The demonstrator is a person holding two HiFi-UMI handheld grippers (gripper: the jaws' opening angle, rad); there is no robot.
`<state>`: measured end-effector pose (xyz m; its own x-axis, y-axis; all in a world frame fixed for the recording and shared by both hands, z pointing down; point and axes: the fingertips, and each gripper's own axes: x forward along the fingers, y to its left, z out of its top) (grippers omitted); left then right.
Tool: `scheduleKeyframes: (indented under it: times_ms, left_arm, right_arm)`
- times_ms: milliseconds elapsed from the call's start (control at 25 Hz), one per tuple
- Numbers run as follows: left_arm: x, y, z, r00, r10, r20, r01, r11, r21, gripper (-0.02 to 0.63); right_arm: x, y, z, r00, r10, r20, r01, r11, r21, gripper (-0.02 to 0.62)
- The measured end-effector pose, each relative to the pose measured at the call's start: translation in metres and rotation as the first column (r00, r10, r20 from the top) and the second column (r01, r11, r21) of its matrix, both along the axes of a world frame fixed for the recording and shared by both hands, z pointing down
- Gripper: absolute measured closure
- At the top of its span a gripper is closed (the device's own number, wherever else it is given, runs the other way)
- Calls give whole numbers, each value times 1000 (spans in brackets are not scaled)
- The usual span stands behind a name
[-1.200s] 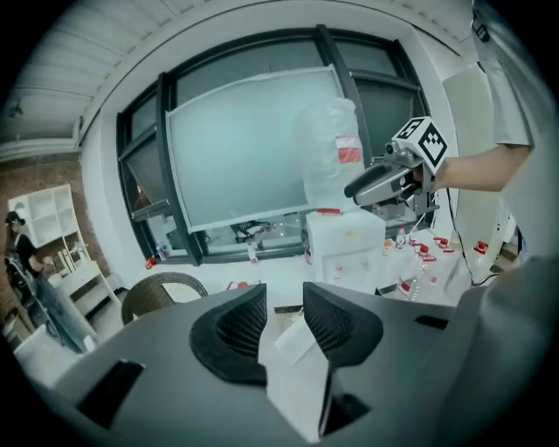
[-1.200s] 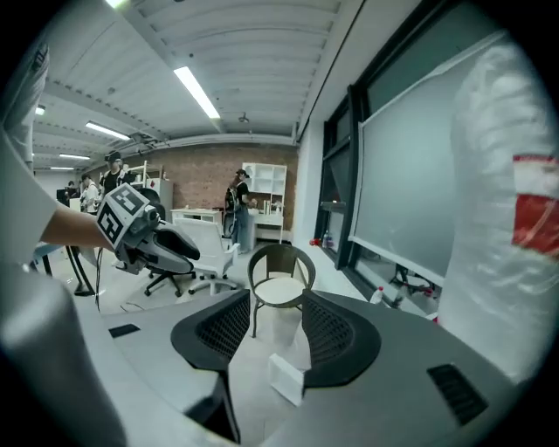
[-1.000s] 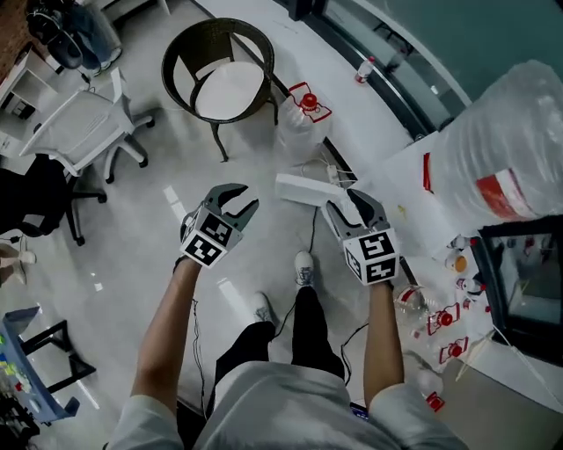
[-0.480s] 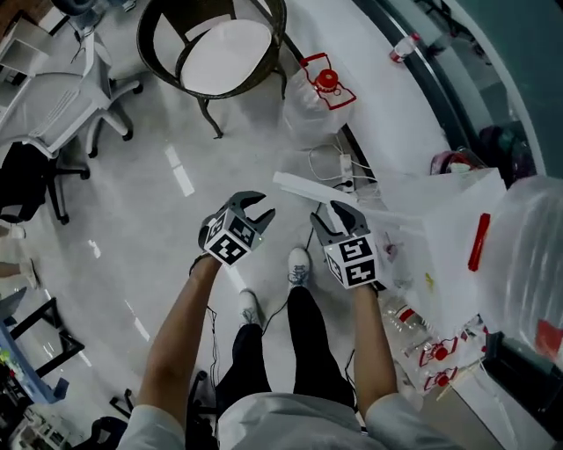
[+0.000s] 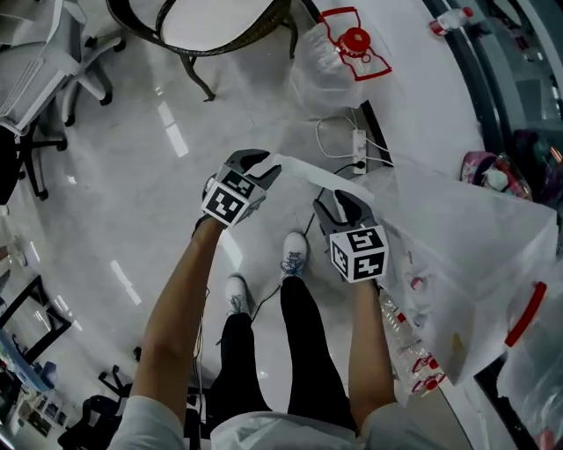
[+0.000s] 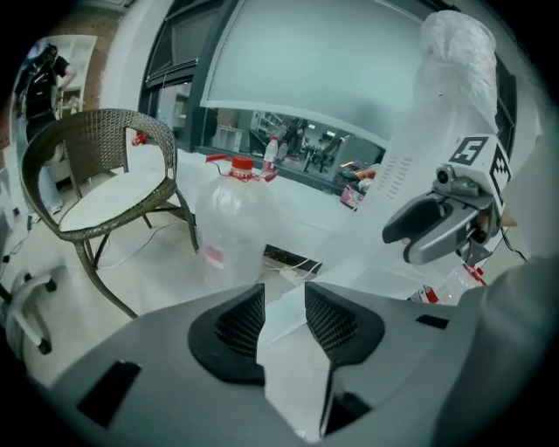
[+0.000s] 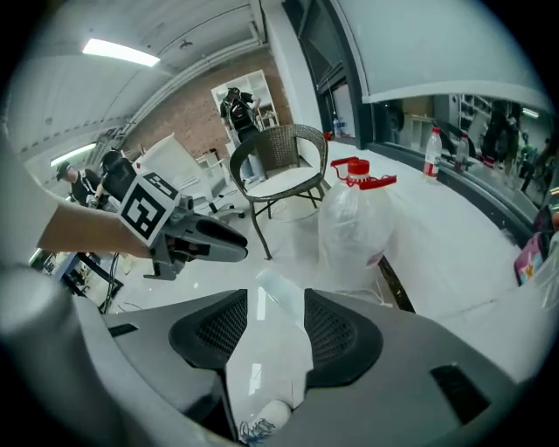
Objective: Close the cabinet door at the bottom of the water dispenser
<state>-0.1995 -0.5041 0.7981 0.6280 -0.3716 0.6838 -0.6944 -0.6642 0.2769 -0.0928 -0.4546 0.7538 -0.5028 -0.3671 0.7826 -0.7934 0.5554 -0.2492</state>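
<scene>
**Cabinet door** [image 5: 321, 176]: white panel, swung out from the foot of the water dispenser [image 5: 466, 237], not closed. It runs across both of my claws, from the left one's tips to the dispenser body on the far side of the right one.

**Item 1, left gripper** [image 5: 257, 165]: jaws a narrow way apart. The free end of the door lies in the gap between the 2 pads [image 6: 238, 325]. I cannot tell whether the pads press on it. My right claw hangs ahead of this one and to its right.

**Item 2, right gripper** [image 5: 339, 200]: jaws likewise a narrow way apart, clamped on nothing. The door's edge shows at the far mouth of the gap, and floor shows through the gap itself. A shoe [image 5: 293, 255] sits below the jaws, on my side of them. In the head view this claw sits under the door's near edge, touching or just short of it, I cannot tell which.

**Item 3, surroundings:**
- 1 large water jug [image 5: 339, 61] with a red cap, beyond both claws.
- 1 wicker chair [image 5: 220, 26], beyond the left claw.
- 1 power strip [image 5: 358, 145] with white cable, on the floor just past the door.
- Several small bottles [image 5: 422, 360] with red labels, behind and to the right of the right claw, at the dispenser's base.
</scene>
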Motion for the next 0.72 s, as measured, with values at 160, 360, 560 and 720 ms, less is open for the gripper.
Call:
scheduleKeyframes:
  times_ms: [160,360,560,720]
  left_arm:
    - [10,-12,41,999,26,-20,-27,999,-47,446]
    - [22,-12,76,996,84,-3,-84,995,-57,443]
    - [20,-5,80,999,37,-32,-39,998,-48,442]
    - [14,16,79,998,-29,-54,26,998,-59,442]
  right_arm:
    - [10,0,28,1000,9,-5,-9,1000,-28,379]
    - [18,16,44,998,52,18,-51,996,-67,379]
    - [21,41,47,998,64,17,-63,994,-85,379]
    - [22,58,44,996,93,7,-92,993,-71,379]
